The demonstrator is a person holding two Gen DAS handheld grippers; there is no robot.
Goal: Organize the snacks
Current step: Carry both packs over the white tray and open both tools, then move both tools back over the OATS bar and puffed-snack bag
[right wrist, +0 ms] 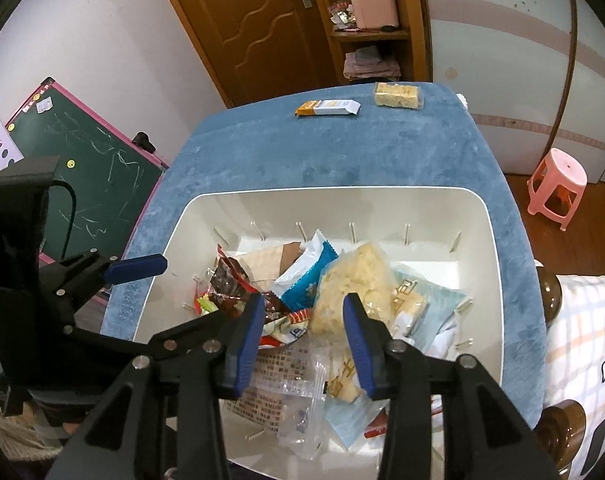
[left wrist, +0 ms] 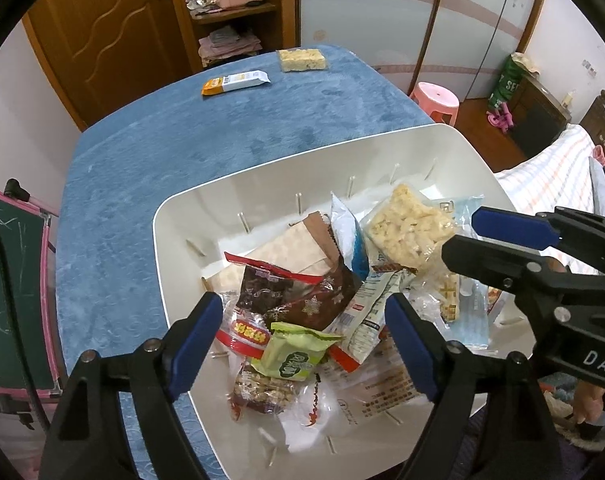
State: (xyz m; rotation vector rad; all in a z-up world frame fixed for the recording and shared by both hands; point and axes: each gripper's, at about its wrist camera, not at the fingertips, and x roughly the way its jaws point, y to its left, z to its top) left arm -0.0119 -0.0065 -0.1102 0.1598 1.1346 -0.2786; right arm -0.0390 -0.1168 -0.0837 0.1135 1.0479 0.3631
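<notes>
Tools: my left tool (left wrist: 304, 316) and right tool (right wrist: 304, 326) both released, nothing gripped, over white bin (right wrist: 478, 216) of snacks (right wrist: 354, 292)

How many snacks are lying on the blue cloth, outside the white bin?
2. An orange-and-white packet lies near the far edge of the cloth, and a clear-wrapped rice cake lies to its right. The bin may hide others.
</notes>
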